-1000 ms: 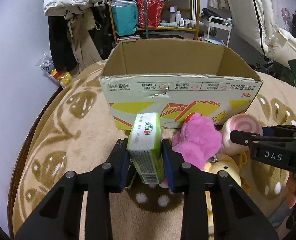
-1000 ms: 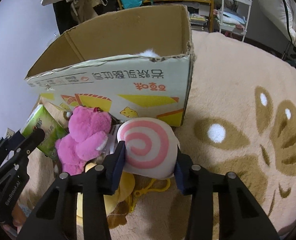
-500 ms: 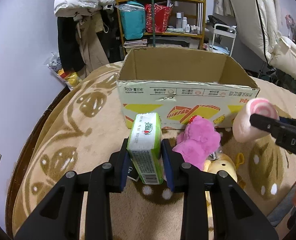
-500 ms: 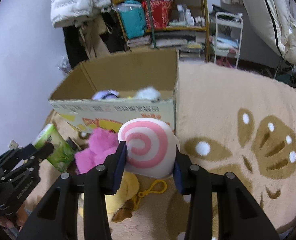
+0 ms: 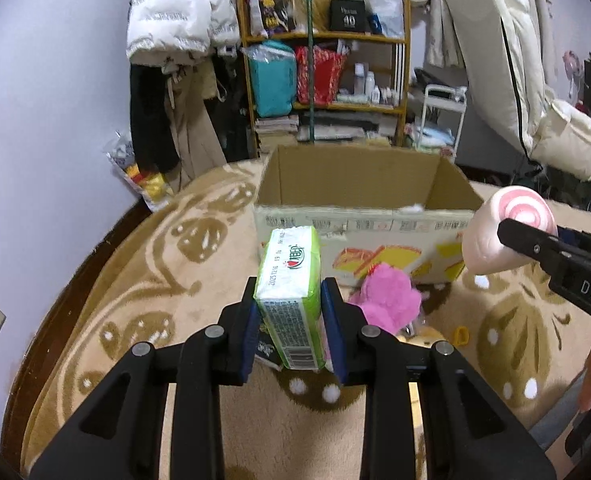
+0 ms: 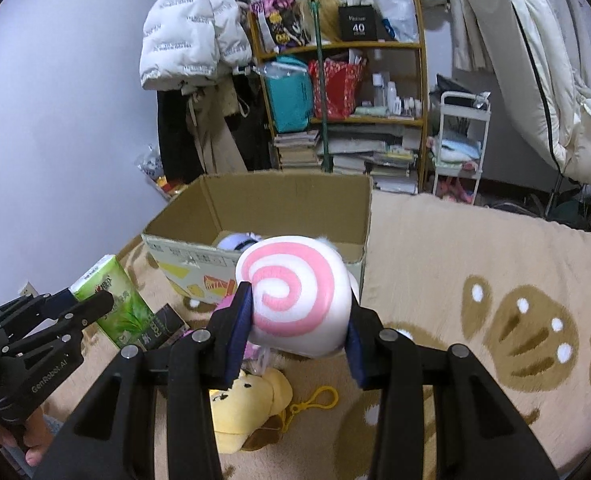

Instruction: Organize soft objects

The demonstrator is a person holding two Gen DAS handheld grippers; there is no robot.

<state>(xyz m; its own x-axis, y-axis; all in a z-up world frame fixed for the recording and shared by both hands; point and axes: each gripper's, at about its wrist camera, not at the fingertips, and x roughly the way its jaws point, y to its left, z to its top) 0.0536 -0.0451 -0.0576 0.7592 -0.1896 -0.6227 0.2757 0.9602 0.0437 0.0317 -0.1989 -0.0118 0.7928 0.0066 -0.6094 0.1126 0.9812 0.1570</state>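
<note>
Both carried clear of the patterned rug, presumably for dropping into the cardboard box, the green tissue pack sits clamped in the left gripper while the right gripper squeezes the pink-swirl plush near the box's front right corner.

A pale lilac wall backs a cluttered wooden shelf, beige patterned carpet covering the floor.
</note>
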